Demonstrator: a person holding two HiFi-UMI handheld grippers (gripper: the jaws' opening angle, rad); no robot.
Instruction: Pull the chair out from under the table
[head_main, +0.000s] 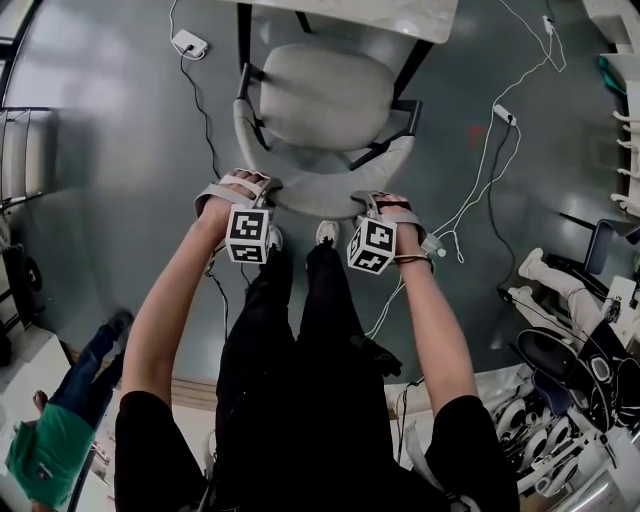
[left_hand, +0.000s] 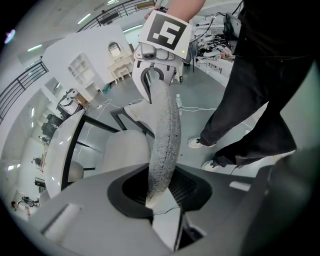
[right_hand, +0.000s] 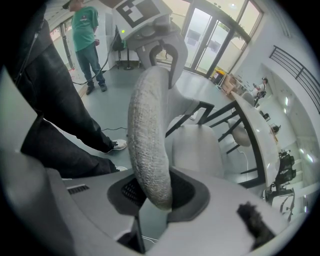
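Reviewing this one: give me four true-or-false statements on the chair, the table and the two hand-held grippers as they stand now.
1. The left hand-held gripper clamps the backrest. True.
2. The right hand-held gripper is empty. False: its jaws clamp the backrest too.
3. The seat is hidden under the table. False: the seat shows whole, on the near side of the table's edge.
4. Cables lie on the floor. True.
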